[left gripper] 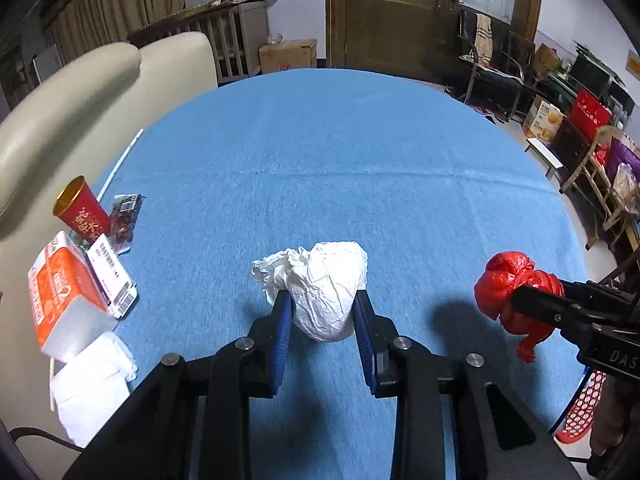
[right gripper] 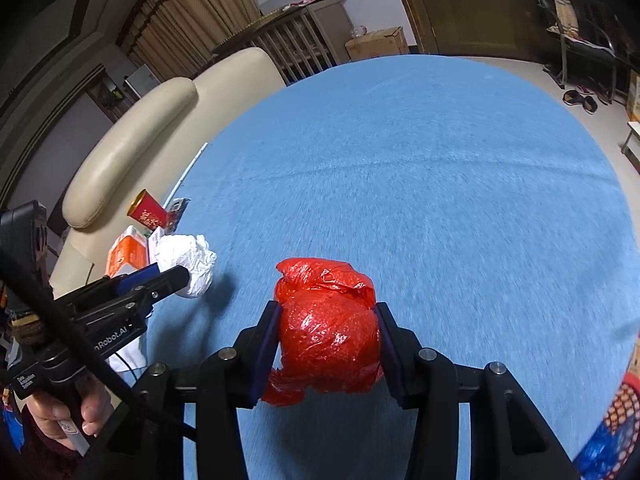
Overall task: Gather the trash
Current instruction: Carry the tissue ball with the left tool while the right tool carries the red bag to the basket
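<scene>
left gripper (left gripper: 322, 304) clamps the crumpled white paper wad (left gripper: 320, 288), lifted off the blue tablecloth (left gripper: 320, 160); my right gripper (right gripper: 326, 332) pinches the red plastic bag (right gripper: 328, 328), also raised above it.

You face a blue-covered worktop (left gripper: 320, 152), a cream sofa (left gripper: 80, 96) left, a wooden door (left gripper: 400, 20) beyond, possibly stacked boxes (left gripper: 544, 120) right.
</scene>
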Tool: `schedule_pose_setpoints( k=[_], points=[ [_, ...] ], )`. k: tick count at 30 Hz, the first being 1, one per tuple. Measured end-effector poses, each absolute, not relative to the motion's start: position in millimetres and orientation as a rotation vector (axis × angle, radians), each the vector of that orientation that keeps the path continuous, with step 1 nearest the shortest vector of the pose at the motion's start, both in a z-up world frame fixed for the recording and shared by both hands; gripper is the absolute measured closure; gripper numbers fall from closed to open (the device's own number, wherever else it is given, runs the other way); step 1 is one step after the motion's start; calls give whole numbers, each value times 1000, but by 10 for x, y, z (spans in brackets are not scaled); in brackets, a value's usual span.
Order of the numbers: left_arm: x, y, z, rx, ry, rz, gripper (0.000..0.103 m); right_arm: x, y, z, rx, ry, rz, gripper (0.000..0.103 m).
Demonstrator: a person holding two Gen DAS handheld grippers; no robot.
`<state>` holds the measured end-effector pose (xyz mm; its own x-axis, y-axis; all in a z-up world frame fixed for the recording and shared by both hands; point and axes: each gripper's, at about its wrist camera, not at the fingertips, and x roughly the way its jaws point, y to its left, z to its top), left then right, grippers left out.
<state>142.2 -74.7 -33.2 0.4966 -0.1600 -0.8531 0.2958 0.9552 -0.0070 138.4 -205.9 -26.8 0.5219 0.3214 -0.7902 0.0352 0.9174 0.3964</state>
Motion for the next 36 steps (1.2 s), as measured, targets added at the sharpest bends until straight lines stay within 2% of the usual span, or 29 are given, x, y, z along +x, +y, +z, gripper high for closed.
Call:
schedule_pose_setpoints(
  k=[23,36],
  points=[
    [535,-951,78,216,915,-338,71,421,-2232,166,407,909,140,54],
    [264,-1004,39,224,941,-348,71,100,-2228,211,427,887,136,54]
  ],
)
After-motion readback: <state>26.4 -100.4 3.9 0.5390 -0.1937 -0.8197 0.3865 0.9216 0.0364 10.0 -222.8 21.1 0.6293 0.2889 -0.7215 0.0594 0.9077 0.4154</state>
